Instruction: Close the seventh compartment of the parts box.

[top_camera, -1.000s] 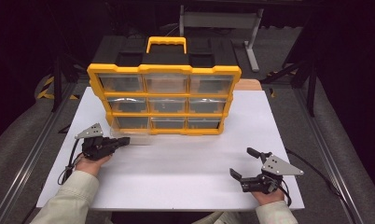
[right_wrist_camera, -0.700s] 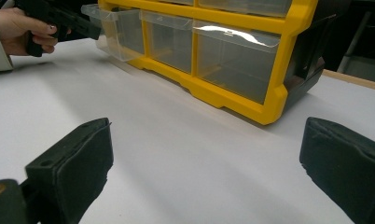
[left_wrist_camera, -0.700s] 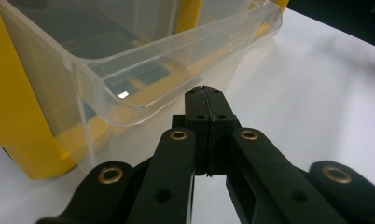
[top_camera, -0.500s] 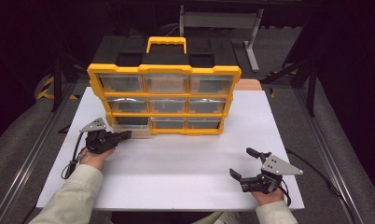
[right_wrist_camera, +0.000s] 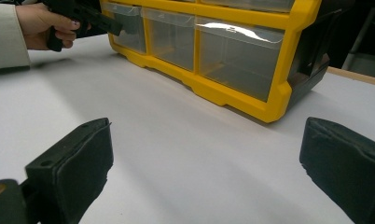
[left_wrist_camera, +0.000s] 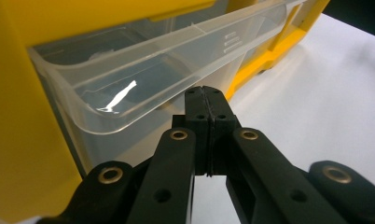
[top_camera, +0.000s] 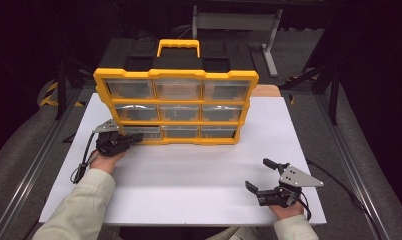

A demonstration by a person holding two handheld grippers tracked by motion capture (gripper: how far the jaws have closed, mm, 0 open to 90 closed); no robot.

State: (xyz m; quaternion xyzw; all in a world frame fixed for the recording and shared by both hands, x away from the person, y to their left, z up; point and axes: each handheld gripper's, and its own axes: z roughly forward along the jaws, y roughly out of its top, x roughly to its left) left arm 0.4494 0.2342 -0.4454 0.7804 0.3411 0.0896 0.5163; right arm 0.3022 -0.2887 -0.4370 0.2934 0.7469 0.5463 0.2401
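Note:
A yellow organizer (top_camera: 175, 74) with clear drawers and a top handle stands upright at the back of the white table (top_camera: 189, 170). My left gripper (top_camera: 137, 138) is shut, and its tips sit at the front of the bottom-left drawer (top_camera: 142, 131). In the left gripper view the closed jaws of the left gripper (left_wrist_camera: 205, 91) point just under the clear lip of that drawer (left_wrist_camera: 176, 70), with nothing between them. My right gripper (top_camera: 257, 174) rests open near the front right of the table. Between its wide-apart pads, the right gripper (right_wrist_camera: 204, 172) faces the organizer (right_wrist_camera: 241, 93) and the left gripper (right_wrist_camera: 113, 25) farther off.
The table's front and right edges lie close to the right hand. A black cable (top_camera: 81, 167) trails from the left gripper. Dark floor and a metal frame (top_camera: 239, 22) lie behind the organizer. Bare white tabletop spreads between the two grippers.
The left gripper has moved forward and to the right, from the open table up to the bottom-left drawer. The right gripper has stayed where it was.

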